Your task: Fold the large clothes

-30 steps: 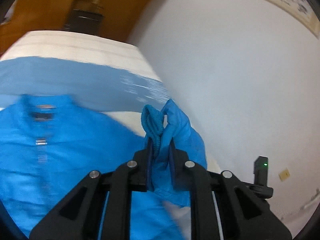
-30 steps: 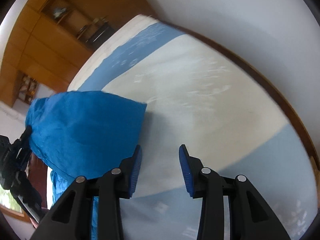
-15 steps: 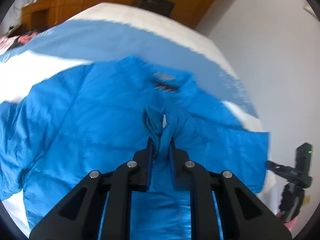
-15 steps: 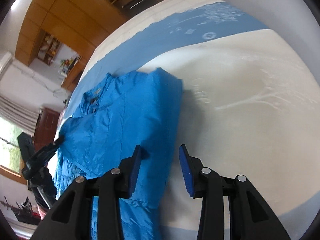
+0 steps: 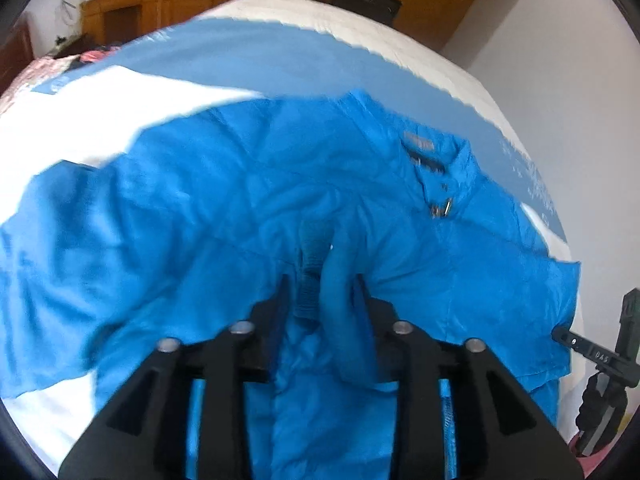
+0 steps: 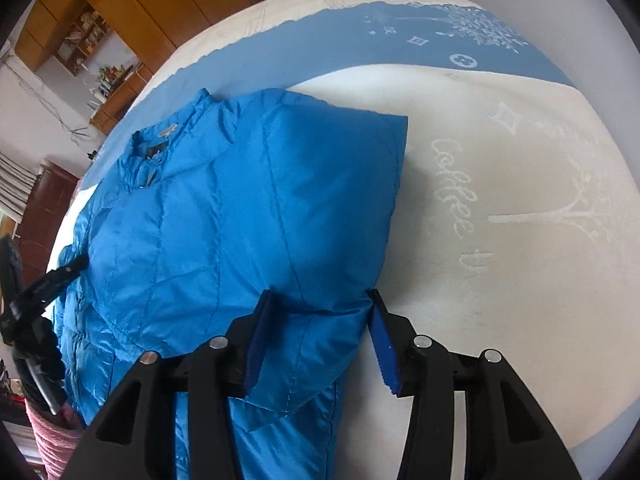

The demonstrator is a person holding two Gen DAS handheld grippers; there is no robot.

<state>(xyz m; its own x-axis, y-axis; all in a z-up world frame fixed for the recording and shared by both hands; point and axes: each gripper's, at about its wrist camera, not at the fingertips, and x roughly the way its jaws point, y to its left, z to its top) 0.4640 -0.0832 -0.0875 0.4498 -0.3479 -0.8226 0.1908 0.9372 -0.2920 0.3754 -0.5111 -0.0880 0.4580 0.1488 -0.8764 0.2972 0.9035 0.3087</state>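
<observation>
On the bed (image 6: 520, 200), with the blue jacket (image 6: 240, 220) spread flat, we were letting the folded-in sleeve cuff (image 5: 320, 280) slip from our opening left gripper (image 5: 322, 292), while our right gripper (image 6: 318, 312) opened empty over the folded edge, so smoothing likely came next.

The left gripper (image 5: 322, 288) points steeply down, its jaws opening around a cuff. The right gripper (image 6: 318, 306) also tilts down, jaws opening, pads clear.
</observation>
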